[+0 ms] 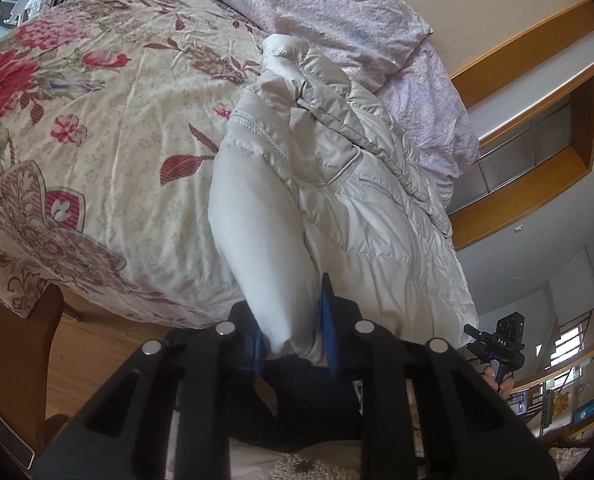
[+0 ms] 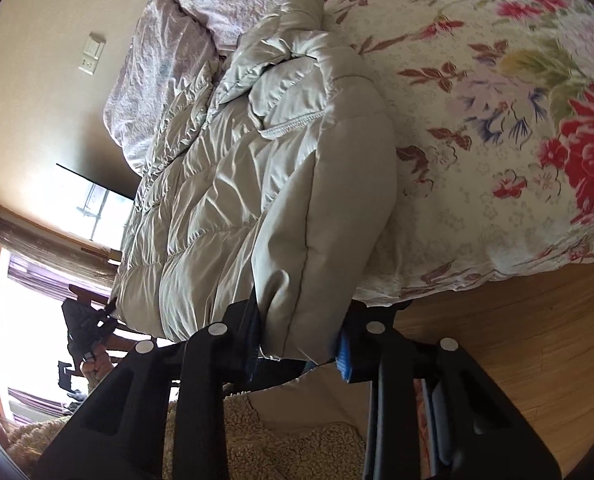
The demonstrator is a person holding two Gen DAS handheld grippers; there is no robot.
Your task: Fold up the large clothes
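Left wrist view shows the left gripper (image 1: pixel 297 328) with its blue-padded jaws closed in on a thick, rounded fold of a pale grey-beige puffer jacket (image 1: pixel 337 184) at the near edge of the bed (image 1: pixel 97 160). The jaws stand as far apart as the padding forces them, no more. Off to the right, at the jacket's other near corner, the right gripper (image 1: pixel 497 344) is small and I cannot tell its jaw state from here. The jacket lies lengthwise up the bed, from the near edge toward a lilac crumpled pillow (image 1: pixel 337 12) at the head.

Right wrist view shows the right gripper (image 2: pixel 301 344) pinching the jacket (image 2: pixel 225 168) hem in the same way, jaws held apart only by the bulky cloth between them. The left gripper (image 2: pixel 89 324) shows dimly at the far left corner of the hem.

By my judgement the fold is partway: one side seems already turned over the body, making that plump rounded edge, and both bottom corners are gripped, probably to carry the hem up toward the collar.

Its shell is slick, faintly shiny nylon, quilted in puffy horizontal channels, with a zipper line showing. Underneath is a cream quilt (image 2: pixel 497 120) printed with red flowers, soft and wrinkled.
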